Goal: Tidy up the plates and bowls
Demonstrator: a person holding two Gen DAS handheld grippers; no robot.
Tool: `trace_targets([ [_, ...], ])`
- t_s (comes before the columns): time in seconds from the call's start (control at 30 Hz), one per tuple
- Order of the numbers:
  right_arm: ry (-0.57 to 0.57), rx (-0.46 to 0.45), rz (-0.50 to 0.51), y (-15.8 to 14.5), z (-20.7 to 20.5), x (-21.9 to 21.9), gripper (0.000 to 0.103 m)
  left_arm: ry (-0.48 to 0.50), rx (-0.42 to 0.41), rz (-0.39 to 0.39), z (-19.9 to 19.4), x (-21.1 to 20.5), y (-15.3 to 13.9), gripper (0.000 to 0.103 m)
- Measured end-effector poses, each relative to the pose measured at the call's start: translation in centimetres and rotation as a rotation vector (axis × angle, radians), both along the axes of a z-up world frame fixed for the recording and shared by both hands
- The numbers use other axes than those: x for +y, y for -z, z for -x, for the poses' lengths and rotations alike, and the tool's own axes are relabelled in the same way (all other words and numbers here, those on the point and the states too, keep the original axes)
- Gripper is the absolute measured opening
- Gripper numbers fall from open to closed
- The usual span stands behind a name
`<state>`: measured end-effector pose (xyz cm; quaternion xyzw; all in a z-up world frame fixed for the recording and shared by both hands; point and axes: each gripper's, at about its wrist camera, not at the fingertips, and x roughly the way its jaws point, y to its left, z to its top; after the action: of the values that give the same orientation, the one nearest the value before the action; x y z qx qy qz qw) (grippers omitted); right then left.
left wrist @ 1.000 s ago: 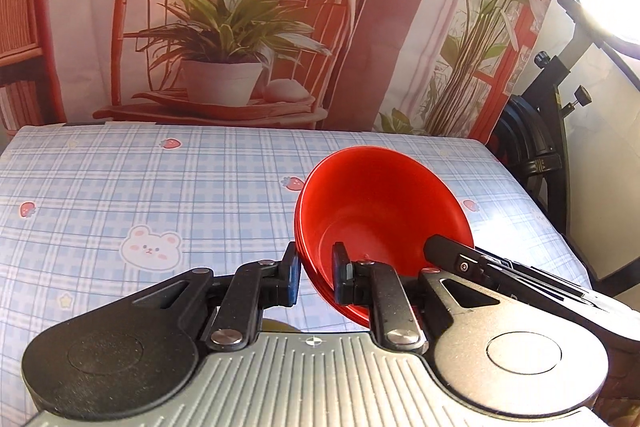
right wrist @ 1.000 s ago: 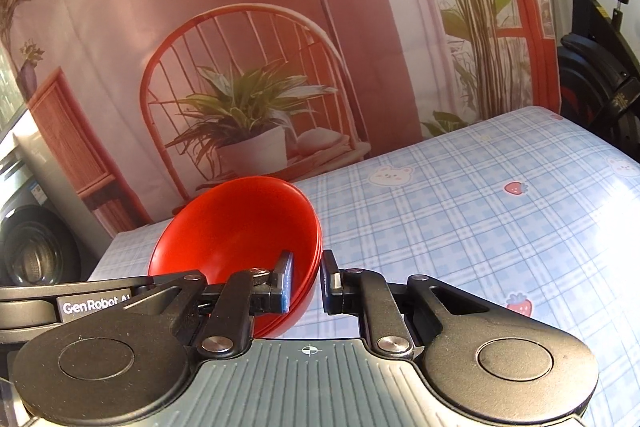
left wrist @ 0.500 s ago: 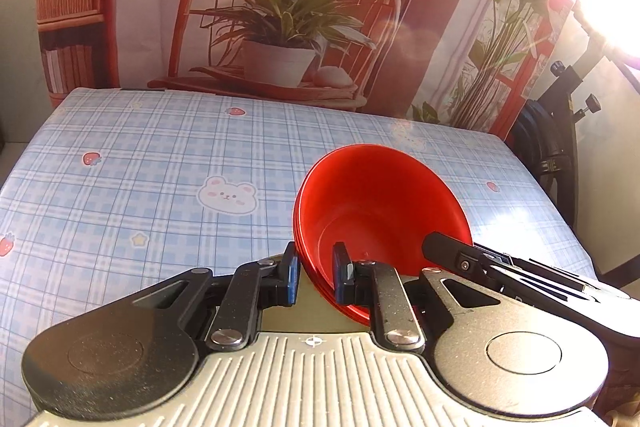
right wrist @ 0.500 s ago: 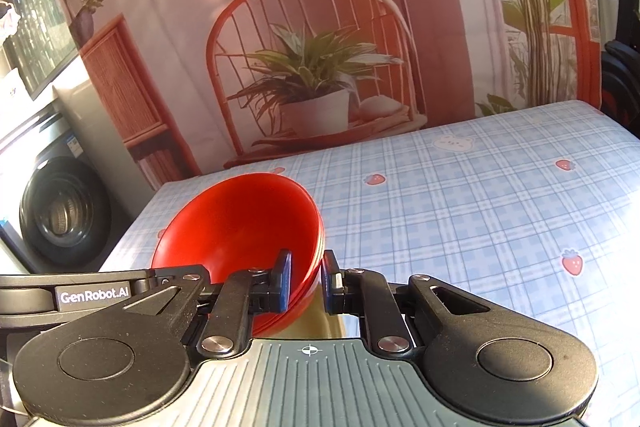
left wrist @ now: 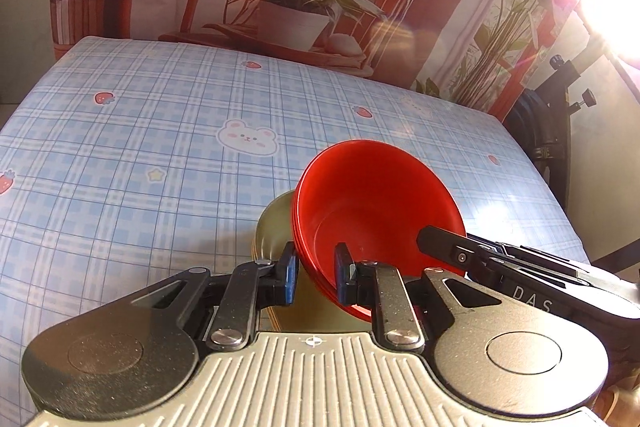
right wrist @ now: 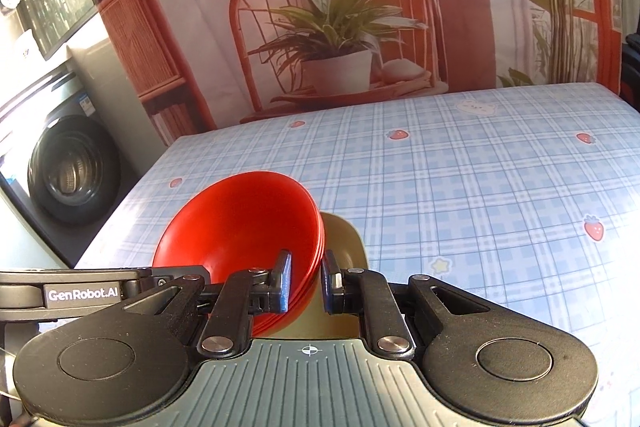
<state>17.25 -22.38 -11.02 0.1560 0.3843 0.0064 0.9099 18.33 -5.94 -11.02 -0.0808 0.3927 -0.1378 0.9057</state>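
Red bowls (left wrist: pixel 372 195) pinched at opposite rims: left tongs (left wrist: pixel 316 277), right tongs (right wrist: pixel 306 281).

— Underneath? Blue plaid cloth (left wrist: pixel 160 155) with strawberries and a bear face.
— At the far edge? Printed backdrop (right wrist: pixel 340 27): red chair, potted plant. Far left, washing machine (right wrist: pixel 72 171).

The olive dish (left wrist: pixel 276 223) is largely hidden behind the red bowls (left wrist: pixel 376 199) and gripper bodies. The bowls' base is covered at 6 o'clock. The window area is washed out at 2 o'clock.
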Motion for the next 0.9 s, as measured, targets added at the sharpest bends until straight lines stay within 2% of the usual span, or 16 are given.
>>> trace_targets([
  [0.5,0.010,0.054,-0.025,1.3,0.5,-0.4,0.014,0.003,0.034,-0.017,0.4,-0.5,0.9,0.021],
  [0.9,0.008,0.042,-0.010,1.1,0.6,-0.2,0.018,-0.018,0.029,-0.041,0.7,-0.6,1.0,0.022],
])
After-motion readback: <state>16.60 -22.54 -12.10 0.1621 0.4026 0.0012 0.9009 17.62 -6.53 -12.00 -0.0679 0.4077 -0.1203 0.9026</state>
